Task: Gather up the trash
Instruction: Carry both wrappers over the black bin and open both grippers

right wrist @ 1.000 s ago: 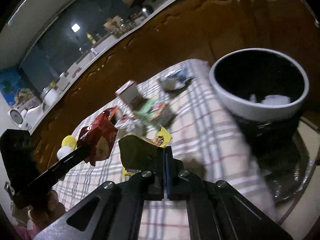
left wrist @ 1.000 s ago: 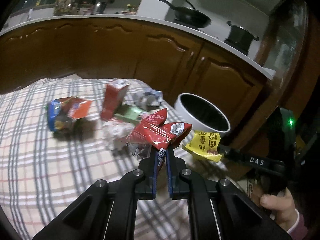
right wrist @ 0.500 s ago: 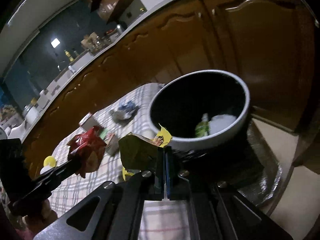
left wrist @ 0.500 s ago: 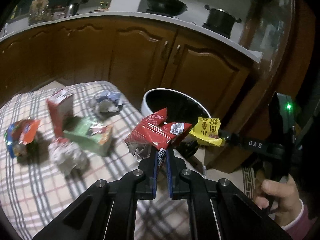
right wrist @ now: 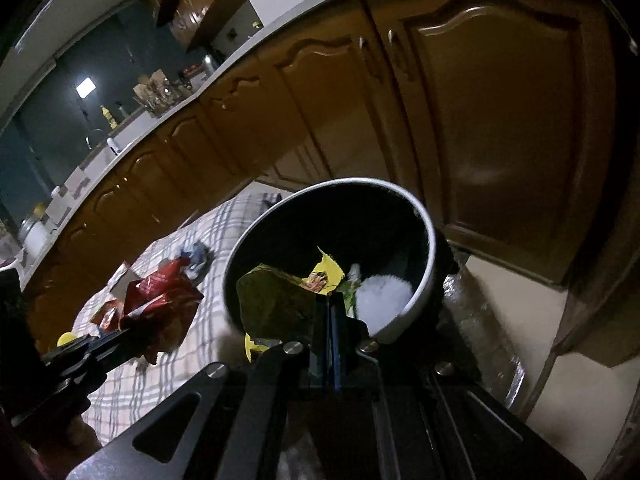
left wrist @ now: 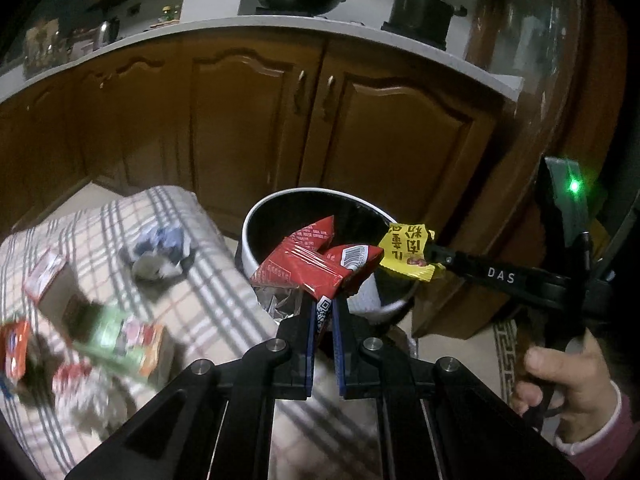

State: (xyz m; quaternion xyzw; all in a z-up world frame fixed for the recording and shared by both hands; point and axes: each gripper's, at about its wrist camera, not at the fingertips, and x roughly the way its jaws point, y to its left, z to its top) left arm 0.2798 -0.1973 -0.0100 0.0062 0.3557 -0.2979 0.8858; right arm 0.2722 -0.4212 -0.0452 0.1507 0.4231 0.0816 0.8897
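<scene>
My left gripper (left wrist: 323,308) is shut on a red snack wrapper (left wrist: 316,266), held at the near rim of the round white bin (left wrist: 280,204). My right gripper (right wrist: 331,304) is shut on a yellow wrapper (right wrist: 280,304), also over the bin's (right wrist: 424,220) near rim; the yellow wrapper shows in the left wrist view (left wrist: 408,250) to the right of the red one. The red wrapper shows in the right wrist view (right wrist: 160,292) at left. White crumpled paper (right wrist: 380,296) lies inside the bin.
A plaid-covered table (left wrist: 224,300) at left holds a green packet (left wrist: 120,340), a small carton (left wrist: 48,284), a crumpled blue-grey wrapper (left wrist: 160,252) and more litter. Brown cabinets (left wrist: 280,120) stand behind the bin. A glass stand (right wrist: 480,332) sits under it.
Both grippers have moved from over the table toward the bin with their wrappers still held; the bin now lies directly under and ahead of them.
</scene>
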